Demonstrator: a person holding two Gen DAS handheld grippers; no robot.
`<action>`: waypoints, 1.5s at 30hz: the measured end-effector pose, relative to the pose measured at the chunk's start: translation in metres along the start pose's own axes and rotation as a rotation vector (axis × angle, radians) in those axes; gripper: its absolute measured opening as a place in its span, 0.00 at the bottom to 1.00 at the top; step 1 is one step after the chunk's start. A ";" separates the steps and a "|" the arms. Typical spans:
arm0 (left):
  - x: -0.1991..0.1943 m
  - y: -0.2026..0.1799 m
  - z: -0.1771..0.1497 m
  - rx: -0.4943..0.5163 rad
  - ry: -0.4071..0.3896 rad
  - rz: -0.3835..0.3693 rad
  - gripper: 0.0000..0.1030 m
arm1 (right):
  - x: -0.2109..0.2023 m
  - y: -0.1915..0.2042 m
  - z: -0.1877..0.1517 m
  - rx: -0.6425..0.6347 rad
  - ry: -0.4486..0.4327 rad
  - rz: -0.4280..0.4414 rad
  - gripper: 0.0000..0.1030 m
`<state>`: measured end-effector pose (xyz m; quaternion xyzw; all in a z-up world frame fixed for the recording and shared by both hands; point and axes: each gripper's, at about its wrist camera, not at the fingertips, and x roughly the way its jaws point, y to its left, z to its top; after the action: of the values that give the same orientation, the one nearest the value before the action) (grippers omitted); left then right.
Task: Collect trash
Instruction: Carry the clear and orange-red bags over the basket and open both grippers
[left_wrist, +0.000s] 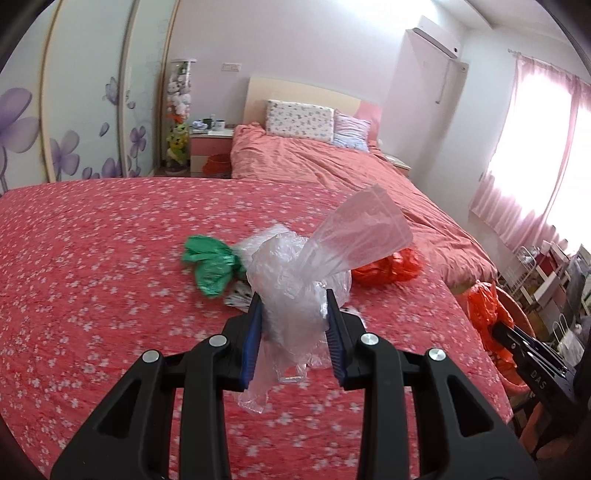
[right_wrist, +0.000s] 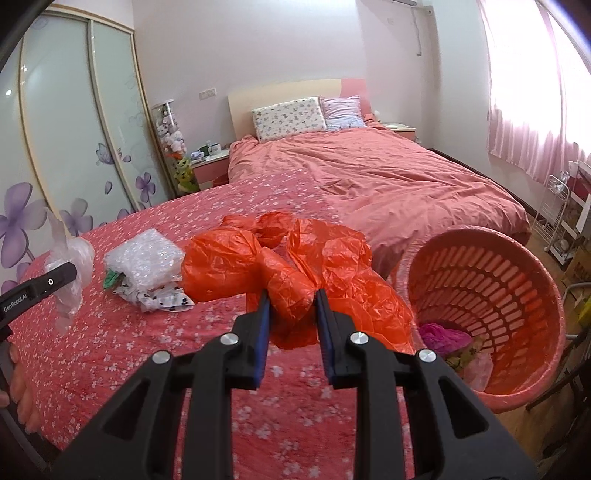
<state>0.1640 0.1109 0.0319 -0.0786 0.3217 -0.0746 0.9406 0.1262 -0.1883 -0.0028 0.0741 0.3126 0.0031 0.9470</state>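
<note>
Two grippers are each clamped on a piece of trash above a surface covered with a red flowered cloth (left_wrist: 92, 258). On the left, the left gripper (left_wrist: 293, 302) has its jaws closed on a clear plastic bag (left_wrist: 295, 273), which bulges between the blue pads; its loose neck fans up and to the right, and a tail of film hangs below the jaws. Just beyond that bag, on the cloth, lies a crumpled green bag (left_wrist: 210, 264). From the right wrist camera a bundle of bubble wrap (right_wrist: 142, 258) rests on the cloth beside it, with a spotted white scrap (right_wrist: 162, 301) under its near edge. Further right on the cloth, in the left wrist view, sits another orange bag (left_wrist: 388, 269). The right gripper (right_wrist: 292, 301) has its jaws closed on an orange plastic bag (right_wrist: 288, 273), whose crinkled folds spread wide to either side. At the far right, beside the edge of the cloth, a pink slotted basket (right_wrist: 517, 266) is tipped with its mouth toward the camera; a magenta wad (right_wrist: 443, 338) and other scraps lie in its bottom. A bed with a pink cover (right_wrist: 388, 177) stretches behind.
</note>
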 end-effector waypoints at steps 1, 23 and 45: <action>0.000 -0.003 0.000 0.006 0.001 -0.006 0.31 | -0.003 -0.003 0.000 0.005 -0.008 -0.008 0.23; 0.016 -0.111 -0.011 0.188 0.025 -0.150 0.32 | -0.043 -0.067 -0.005 0.074 -0.110 -0.150 0.24; 0.041 -0.209 -0.029 0.287 0.083 -0.309 0.32 | -0.054 -0.142 -0.021 0.199 -0.127 -0.256 0.24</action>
<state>0.1599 -0.1041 0.0258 0.0108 0.3306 -0.2659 0.9055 0.0645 -0.3287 -0.0072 0.1269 0.2580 -0.1529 0.9455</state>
